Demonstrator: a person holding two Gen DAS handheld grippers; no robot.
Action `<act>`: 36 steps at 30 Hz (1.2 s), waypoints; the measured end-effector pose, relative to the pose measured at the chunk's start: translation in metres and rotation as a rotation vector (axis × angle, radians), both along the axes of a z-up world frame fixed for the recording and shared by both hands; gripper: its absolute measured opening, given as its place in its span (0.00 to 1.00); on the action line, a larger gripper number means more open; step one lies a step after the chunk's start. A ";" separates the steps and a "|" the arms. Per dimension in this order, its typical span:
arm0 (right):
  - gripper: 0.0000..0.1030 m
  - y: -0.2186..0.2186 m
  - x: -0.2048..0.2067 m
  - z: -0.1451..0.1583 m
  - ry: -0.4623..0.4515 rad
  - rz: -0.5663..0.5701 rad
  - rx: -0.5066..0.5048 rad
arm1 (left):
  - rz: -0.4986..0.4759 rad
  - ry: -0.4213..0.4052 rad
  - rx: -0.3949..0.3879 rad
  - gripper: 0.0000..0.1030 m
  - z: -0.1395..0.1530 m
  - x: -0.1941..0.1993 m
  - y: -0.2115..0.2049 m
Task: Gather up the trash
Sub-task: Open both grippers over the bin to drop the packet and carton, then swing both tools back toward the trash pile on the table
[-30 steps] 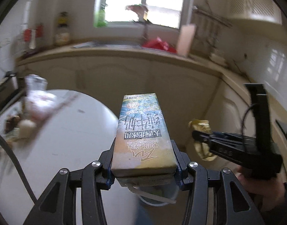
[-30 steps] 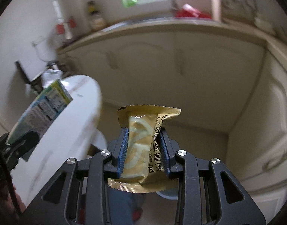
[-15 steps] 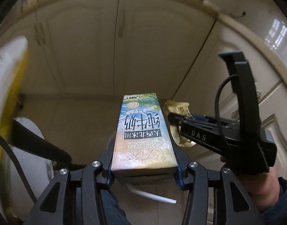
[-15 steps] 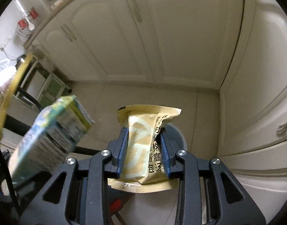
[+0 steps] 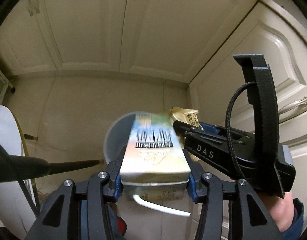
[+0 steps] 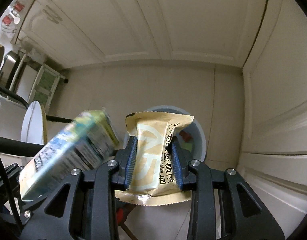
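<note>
Your L gripper (image 5: 154, 178) pinches milk carton (image 5: 153, 150), R gripper (image 6: 154, 160) pinches sauce packet (image 6: 153, 156); bin (image 6: 199, 138) at 12 o'clock below both, R nearer.

**Both claws clamped, pointed downward**

The left claw (image 5: 154, 172) points down and forward, its blue-padded fingers (image 5: 117, 182) pressed in from both sides on a load. The right claw (image 6: 153, 164) tilts down too, its ribbed blue pads (image 6: 131, 164) closed on what it carries. In the left wrist view, the right hand (image 5: 283, 210) grips its handle, sleeve cuff at the wrist.
</note>
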State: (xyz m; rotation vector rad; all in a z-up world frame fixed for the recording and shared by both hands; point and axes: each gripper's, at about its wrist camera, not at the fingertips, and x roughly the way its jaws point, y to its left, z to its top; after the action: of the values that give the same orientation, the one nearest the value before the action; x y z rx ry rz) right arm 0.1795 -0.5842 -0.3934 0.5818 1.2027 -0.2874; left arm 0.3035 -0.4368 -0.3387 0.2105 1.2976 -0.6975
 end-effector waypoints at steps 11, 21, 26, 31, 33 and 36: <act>0.80 -0.010 -0.002 -0.032 0.036 -0.026 0.025 | 0.030 -0.051 0.059 0.69 0.007 0.014 -0.035; 1.00 -0.022 -0.026 -0.021 0.015 -0.117 0.022 | 0.027 -0.095 0.050 0.71 0.031 -0.009 -0.024; 1.00 -0.017 -0.037 0.007 -0.025 -0.155 -0.007 | 0.011 -0.149 0.033 0.74 0.051 -0.026 -0.015; 1.00 -0.009 -0.050 0.055 -0.114 -0.198 -0.036 | -0.012 -0.230 -0.047 0.78 0.097 -0.054 0.006; 1.00 -0.003 -0.058 0.088 -0.173 -0.217 -0.066 | -0.025 -0.266 -0.087 0.80 0.119 -0.067 0.017; 1.00 0.005 -0.068 0.132 -0.247 -0.227 -0.107 | -0.033 -0.350 -0.151 0.86 0.160 -0.087 0.041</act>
State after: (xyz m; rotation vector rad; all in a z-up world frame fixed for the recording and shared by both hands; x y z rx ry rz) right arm 0.1112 -0.5795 -0.2614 0.6415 0.8782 -0.4558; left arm 0.2165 -0.3957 -0.1789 0.2198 0.9059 -0.7461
